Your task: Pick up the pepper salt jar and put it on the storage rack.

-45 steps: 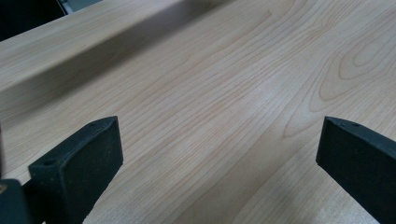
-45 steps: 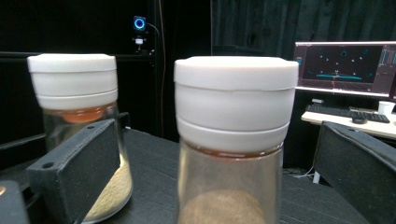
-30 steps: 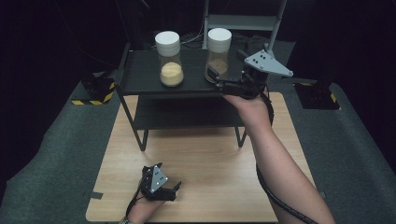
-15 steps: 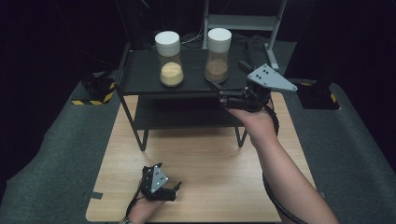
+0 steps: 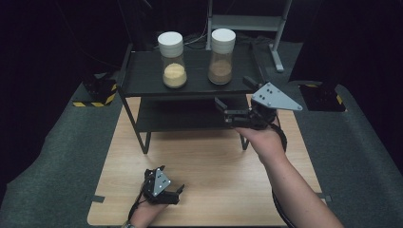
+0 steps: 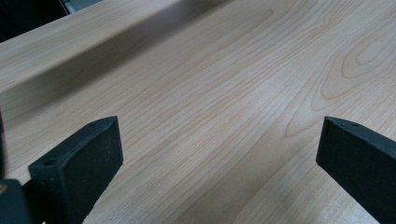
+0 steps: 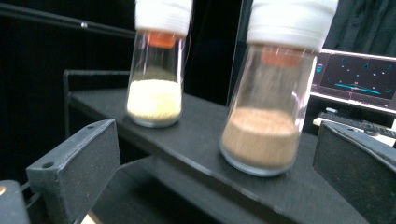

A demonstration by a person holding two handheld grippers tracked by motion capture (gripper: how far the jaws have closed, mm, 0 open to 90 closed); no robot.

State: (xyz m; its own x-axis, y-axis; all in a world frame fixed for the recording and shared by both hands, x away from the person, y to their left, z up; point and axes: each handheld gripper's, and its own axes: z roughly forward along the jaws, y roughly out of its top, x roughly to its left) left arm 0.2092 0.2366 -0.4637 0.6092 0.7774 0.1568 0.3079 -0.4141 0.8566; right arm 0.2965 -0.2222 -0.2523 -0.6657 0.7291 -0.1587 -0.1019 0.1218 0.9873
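Fingers of the right gripper (image 5: 227, 108) stand released, just short of the brown jar (image 5: 221, 57) on the shelf (image 5: 142, 76); approach should stay level. Left gripper (image 5: 177, 191) rests released on the bench (image 5: 214, 166).

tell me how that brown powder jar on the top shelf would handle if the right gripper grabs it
The brown powder jar looks like clear glass, so probably rigid, smooth and slippery against the pads. It is tall, with a big white cap and under half full, so a high push could tip it. On its side, it would likely roll.
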